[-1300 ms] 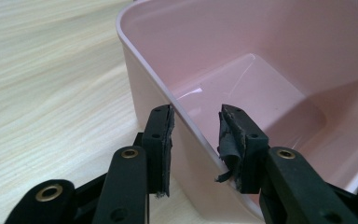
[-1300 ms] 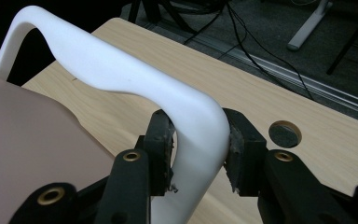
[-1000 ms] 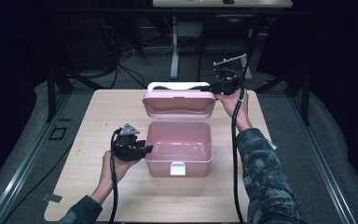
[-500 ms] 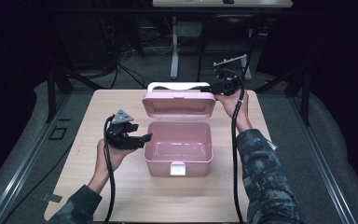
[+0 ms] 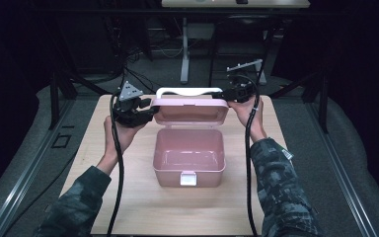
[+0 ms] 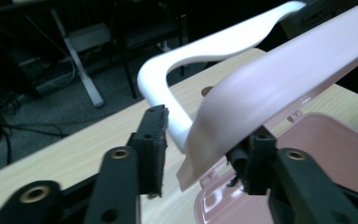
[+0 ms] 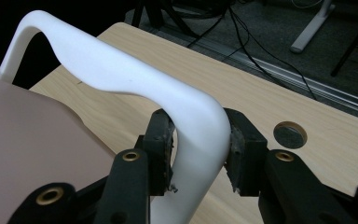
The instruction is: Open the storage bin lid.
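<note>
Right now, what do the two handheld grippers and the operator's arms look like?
Both grippers are black, each with two flat jaws showing round brass-coloured rivets and dark worn pads. The left gripper carries a grey three-cornered plate on top; the right gripper shows none. A thick black cable trails from each. Both sleeves are dark camouflage.

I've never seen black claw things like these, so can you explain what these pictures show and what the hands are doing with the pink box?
A person sits at a wooden table and holds a squeeze tool with two black jaws in each hand. One picture looks down from above. The other two come from little cameras riding on the tools, so you see the jaws up close.

On the table stands a pink box, open, with its lid tipped up. The lid has a white handle.

The right gripper pinches the corner of the white handle. The left gripper has the lid's edge between its jaws, which have just been closing. One pad touches; the other looks a little apart.
</note>
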A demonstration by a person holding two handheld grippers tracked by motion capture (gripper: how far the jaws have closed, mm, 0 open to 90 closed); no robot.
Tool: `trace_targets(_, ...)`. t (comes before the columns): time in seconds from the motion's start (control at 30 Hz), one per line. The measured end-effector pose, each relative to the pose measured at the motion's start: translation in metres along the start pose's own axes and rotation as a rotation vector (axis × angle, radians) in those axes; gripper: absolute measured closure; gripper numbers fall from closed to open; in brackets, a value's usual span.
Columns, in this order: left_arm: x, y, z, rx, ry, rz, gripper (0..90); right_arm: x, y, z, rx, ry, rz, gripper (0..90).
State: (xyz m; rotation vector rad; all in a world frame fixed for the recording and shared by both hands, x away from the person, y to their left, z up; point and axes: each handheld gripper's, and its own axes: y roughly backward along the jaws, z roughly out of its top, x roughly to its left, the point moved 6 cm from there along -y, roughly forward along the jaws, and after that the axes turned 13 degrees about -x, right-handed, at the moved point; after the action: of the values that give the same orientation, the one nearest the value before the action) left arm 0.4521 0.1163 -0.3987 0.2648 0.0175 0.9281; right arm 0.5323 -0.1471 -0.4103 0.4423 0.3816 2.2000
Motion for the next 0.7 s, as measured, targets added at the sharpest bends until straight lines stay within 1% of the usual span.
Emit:
trace_targets(0.07, -0.002, 0.000, 0.000, 0.006, -0.017, 0.002, 70.0, 0.000, 0.000, 0.000, -0.001, -0.001, -0.001, 64.0)
trace_targets(0.13, -0.002, -0.001, 0.000, 0.006, -0.022, 0.005, 74.1, 0.000, 0.001, -0.001, -0.002, 0.003, -0.002, 63.3)
trace_targets(0.17, -0.003, -0.001, 0.001, 0.005, -0.032, 0.019, 74.8, 0.001, 0.002, -0.001, -0.001, 0.006, -0.007, 62.1)
trace_targets(0.23, -0.003, -0.002, 0.001, 0.007, -0.036, 0.027, 75.7, 0.000, 0.004, -0.002, -0.005, 0.019, -0.029, 56.0)
trace_targets(0.3, -0.004, -0.001, 0.001, 0.016, -0.054, 0.031, 76.3, -0.002, 0.010, -0.001, -0.018, 0.002, -0.034, 53.3)
trace_targets(0.37, -0.004, -0.001, 0.001, 0.019, -0.057, 0.035, 76.6, -0.004, 0.020, 0.000, -0.044, -0.001, -0.058, 50.4)
trace_targets(0.4, -0.004, -0.002, 0.001, 0.016, -0.054, 0.041, 76.6, -0.004, 0.025, 0.001, -0.051, -0.006, -0.061, 48.8)
trace_targets(0.43, -0.004, -0.003, 0.001, 0.014, -0.053, 0.044, 76.8, -0.005, 0.033, 0.002, -0.061, 0.016, -0.083, 48.7)
trace_targets(0.5, -0.004, -0.004, 0.002, 0.012, -0.053, 0.050, 77.1, -0.004, 0.044, 0.002, -0.064, 0.038, -0.091, 46.2)
trace_targets(0.57, -0.004, -0.005, 0.001, 0.013, -0.057, 0.057, 77.6, -0.002, 0.056, 0.002, -0.070, 0.044, -0.110, 45.2)
trace_targets(0.63, -0.003, -0.005, 0.002, 0.017, -0.064, 0.059, 77.9, 0.001, 0.069, -0.001, -0.080, 0.036, -0.119, 42.9)
trace_targets(0.67, -0.003, -0.005, 0.002, 0.021, -0.068, 0.060, 78.1, 0.002, 0.074, -0.003, -0.076, 0.046, -0.129, 41.7)
trace_targets(0.7, -0.003, -0.005, 0.002, 0.024, -0.075, 0.059, 78.2, 0.004, 0.079, -0.005, -0.080, 0.043, -0.128, 40.8)
